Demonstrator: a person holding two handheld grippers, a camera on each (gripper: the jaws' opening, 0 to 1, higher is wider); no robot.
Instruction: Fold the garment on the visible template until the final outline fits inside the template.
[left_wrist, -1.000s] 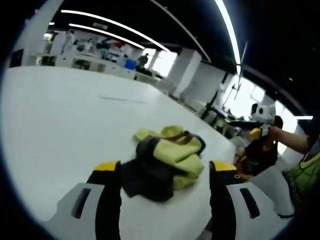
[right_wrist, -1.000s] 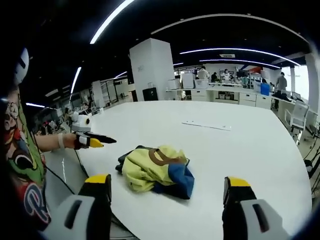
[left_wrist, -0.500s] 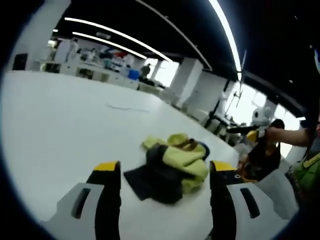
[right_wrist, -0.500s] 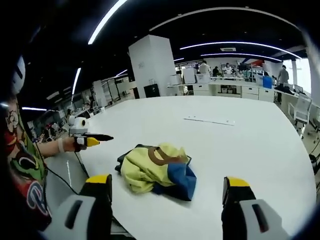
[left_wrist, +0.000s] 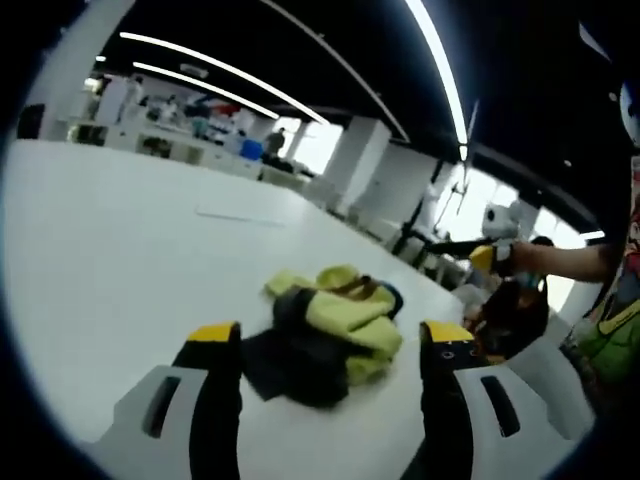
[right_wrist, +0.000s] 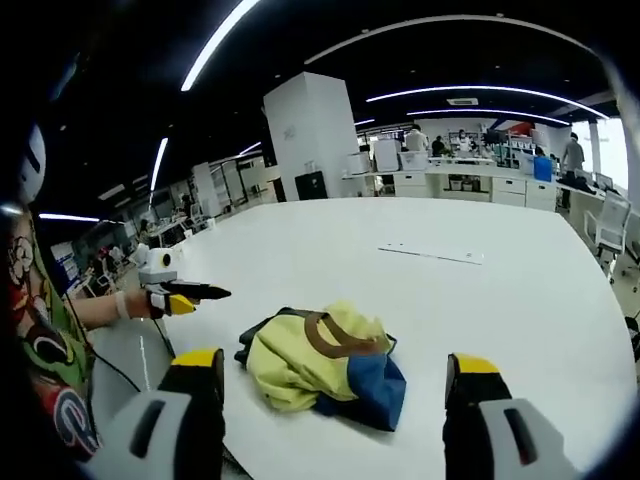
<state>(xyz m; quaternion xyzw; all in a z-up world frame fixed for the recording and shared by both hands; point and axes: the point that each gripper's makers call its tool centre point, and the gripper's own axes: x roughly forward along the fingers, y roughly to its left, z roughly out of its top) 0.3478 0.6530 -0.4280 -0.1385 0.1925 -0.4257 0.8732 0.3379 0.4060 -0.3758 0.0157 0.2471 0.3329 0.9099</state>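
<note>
Yellow-tipped jaws of the left gripper (left_wrist: 325, 345) stand wide apart, empty; the right gripper (right_wrist: 335, 370) likewise. Just beyond and between both pairs, the crumpled garment (right_wrist: 320, 365) lies on the white table (right_wrist: 420, 285). Soft and light, likely best pinched at a loose edge. Both grippers hover low, level.

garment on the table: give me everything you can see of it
The garment is soft cloth, crumpled in a loose heap, not folded. It shows pale yellow panels, a blue patch, dark parts and a brown band near the top. It lies on the white table near the edge, between both open tongs' lines of sight, touched by neither.
</note>
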